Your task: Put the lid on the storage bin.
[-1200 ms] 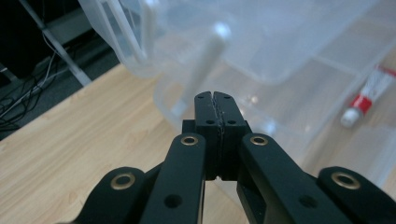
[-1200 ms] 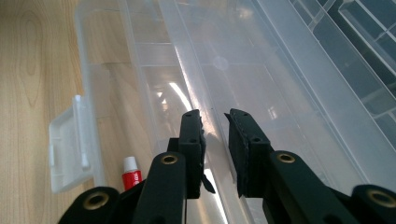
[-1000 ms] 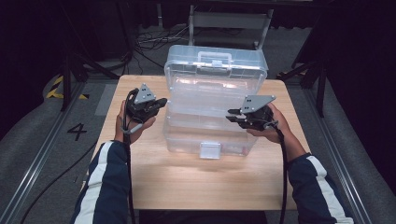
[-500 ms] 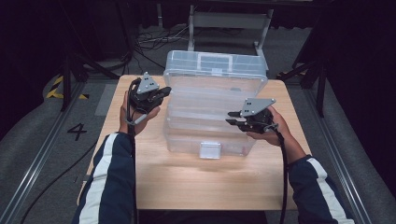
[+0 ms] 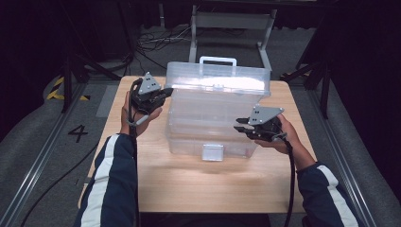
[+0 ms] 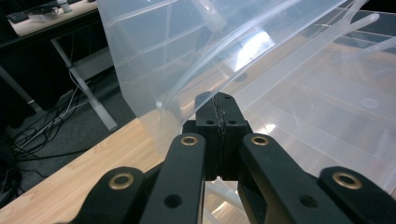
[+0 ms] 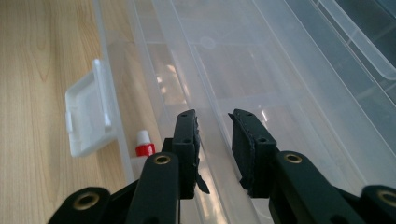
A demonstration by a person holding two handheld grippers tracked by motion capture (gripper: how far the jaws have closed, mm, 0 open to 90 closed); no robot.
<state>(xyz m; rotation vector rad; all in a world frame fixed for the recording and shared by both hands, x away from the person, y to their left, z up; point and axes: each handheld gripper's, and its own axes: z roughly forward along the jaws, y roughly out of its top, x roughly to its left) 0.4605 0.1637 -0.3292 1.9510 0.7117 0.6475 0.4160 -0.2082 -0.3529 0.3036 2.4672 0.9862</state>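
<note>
A pale wooden tabletop (image 5: 156,184) is carrying a clear plastic box (image 5: 208,120), which is sitting toward its far middle with its lid raised. Its white latch (image 5: 212,152) is hanging at the near wall.

Clear plastic box (image 5: 215,116) on wooden table (image 5: 189,184), lid raised, white handle at far edge. Left gripper (image 5: 150,97) at lid's left corner. Right gripper (image 5: 247,127) at box's right side, jaws just opening.
</note>
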